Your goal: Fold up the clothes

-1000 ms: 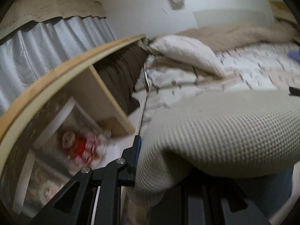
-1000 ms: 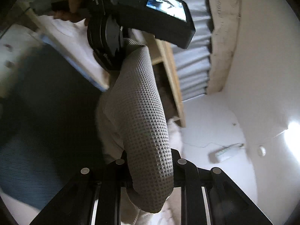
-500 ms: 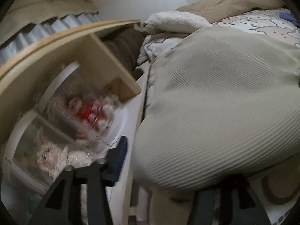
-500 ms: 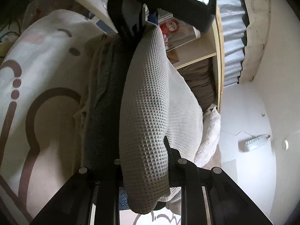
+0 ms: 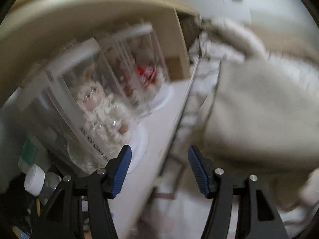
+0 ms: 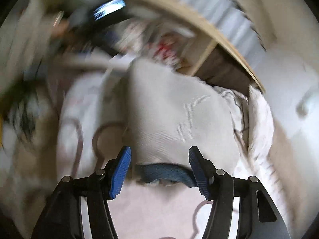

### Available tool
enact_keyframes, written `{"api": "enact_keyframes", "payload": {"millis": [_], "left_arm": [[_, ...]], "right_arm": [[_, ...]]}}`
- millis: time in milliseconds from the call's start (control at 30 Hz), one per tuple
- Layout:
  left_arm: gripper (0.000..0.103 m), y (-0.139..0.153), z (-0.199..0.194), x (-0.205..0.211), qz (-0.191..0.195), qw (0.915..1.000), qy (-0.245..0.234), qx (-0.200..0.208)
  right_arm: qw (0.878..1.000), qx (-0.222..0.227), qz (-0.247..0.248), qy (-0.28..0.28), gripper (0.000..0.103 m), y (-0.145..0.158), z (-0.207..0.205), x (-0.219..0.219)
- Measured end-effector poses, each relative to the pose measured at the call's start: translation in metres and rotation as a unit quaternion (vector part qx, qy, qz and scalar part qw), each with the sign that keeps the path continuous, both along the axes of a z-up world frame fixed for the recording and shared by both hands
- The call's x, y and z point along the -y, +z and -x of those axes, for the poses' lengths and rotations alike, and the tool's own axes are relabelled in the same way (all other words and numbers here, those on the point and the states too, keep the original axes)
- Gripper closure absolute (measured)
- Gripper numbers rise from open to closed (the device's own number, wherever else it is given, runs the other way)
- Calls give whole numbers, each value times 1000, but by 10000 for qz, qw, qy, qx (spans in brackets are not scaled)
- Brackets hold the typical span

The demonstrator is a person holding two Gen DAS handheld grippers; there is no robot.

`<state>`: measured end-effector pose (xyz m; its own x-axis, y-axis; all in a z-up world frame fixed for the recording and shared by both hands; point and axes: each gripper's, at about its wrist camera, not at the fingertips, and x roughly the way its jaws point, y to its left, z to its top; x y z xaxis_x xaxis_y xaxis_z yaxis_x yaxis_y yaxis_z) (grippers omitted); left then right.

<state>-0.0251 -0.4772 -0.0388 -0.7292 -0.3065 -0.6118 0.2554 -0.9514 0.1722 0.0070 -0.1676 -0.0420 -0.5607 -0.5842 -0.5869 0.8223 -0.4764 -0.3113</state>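
A folded beige waffle-knit garment (image 6: 175, 111) lies on the patterned bedspread (image 6: 159, 209), on top of a blue garment (image 6: 165, 173) whose edge peeks out underneath. My right gripper (image 6: 159, 171) stands open just in front of that stack, with nothing between its blue pads. In the left wrist view the same beige garment (image 5: 263, 115) fills the right side, blurred. My left gripper (image 5: 159, 171) is open and empty, hanging over the gap between the bed edge and a shelf. Both views are smeared by motion.
A wooden shelf unit (image 5: 123, 4) stands beside the bed, holding clear boxes with dolls (image 5: 103, 107). A small white-capped bottle (image 5: 34, 176) sits at lower left. A fluffy white pillow (image 6: 259, 115) and grey curtain (image 6: 209, 8) lie beyond the stack.
Both grippers have let go of the beige garment and now stand open. The garment has dropped onto the bed over the blue one, and both grippers have pulled back from it.
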Motion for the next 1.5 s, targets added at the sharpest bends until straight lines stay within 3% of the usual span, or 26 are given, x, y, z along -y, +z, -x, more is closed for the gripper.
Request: {"api": "enact_keyframes", "payload": {"millis": [100,167,267,367,567,700,833,933,967,1033,1067,1100,1167,1300,1500], "left_arm": [[32,38,9,-19,-785,9956,-221,-456],[30,56,28,-35,-1245,9900,-351,-562],[30,64,76,-61,-2081,9757,-596,-347],[30,55,133,-90,-2464,9655,-843,41],[32,2,220,-131,-2060,9711,-417,1131],[30,-9,243,-136,-1588,9785,-109,1313],[30,7,233,-131,-1719,9805,105,945],[29,27,208,-144,-1398,9890,59,470],[25,33,198,-150,-1253,9915,32,350],[4,43,169,-163,-1021,9948,57,10],[1,47,154,-169,-911,9956,138,-167],[0,48,141,-175,-795,9961,268,-268],[0,48,119,-186,-564,9965,513,-340],[0,47,69,-208,-678,9929,860,-461],[0,48,14,-244,-875,9906,906,-528]], "right_arm": [[9910,905,839,-515,43,12,51,-12],[9806,1346,1242,-695,43,12,81,-7],[9680,1853,1442,-889,43,-4,108,2],[9584,2209,1471,-1052,43,-23,117,2],[9550,2361,1486,-1007,42,-40,119,-3],[9537,2442,1459,-978,41,-49,119,-19],[9529,2493,1434,-958,41,-48,112,-41],[9529,2516,1407,-942,41,-45,104,-58],[9520,2508,1458,-975,41,-43,102,-65],[9481,2319,1727,-1325,41,-32,98,-81],[9443,2155,1891,-1616,38,-26,96,-90],[9409,2076,1996,-1783,22,-21,95,-96],[9353,1942,2123,-2060,3,-9,93,-105],[9358,1805,1994,-2280,1,13,90,-115],[9405,1597,2051,-2188,0,39,74,-142]]}}
